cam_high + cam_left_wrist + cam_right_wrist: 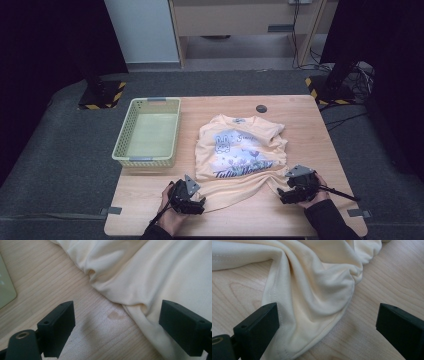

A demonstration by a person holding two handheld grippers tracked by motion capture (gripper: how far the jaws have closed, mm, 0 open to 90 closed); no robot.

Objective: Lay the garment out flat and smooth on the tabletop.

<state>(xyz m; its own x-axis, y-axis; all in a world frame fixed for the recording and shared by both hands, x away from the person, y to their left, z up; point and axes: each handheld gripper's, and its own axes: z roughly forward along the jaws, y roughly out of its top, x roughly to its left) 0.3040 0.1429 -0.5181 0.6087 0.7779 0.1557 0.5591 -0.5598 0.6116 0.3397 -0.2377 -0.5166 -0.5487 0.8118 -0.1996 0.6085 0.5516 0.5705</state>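
Note:
A pale peach T-shirt with a bunny print lies on the wooden table, its hem wrinkled toward the near edge. My left gripper is open at the hem's left corner; in the left gripper view its jaws straddle bare wood and the cloth edge. My right gripper is open at the hem's right corner, with a bunched fold of the shirt lying between its jaws. Neither holds anything.
An empty pale green plastic basket stands on the table's left side, its corner seen in the left gripper view. A small dark disc sits near the far edge. Grey carpet surrounds the table.

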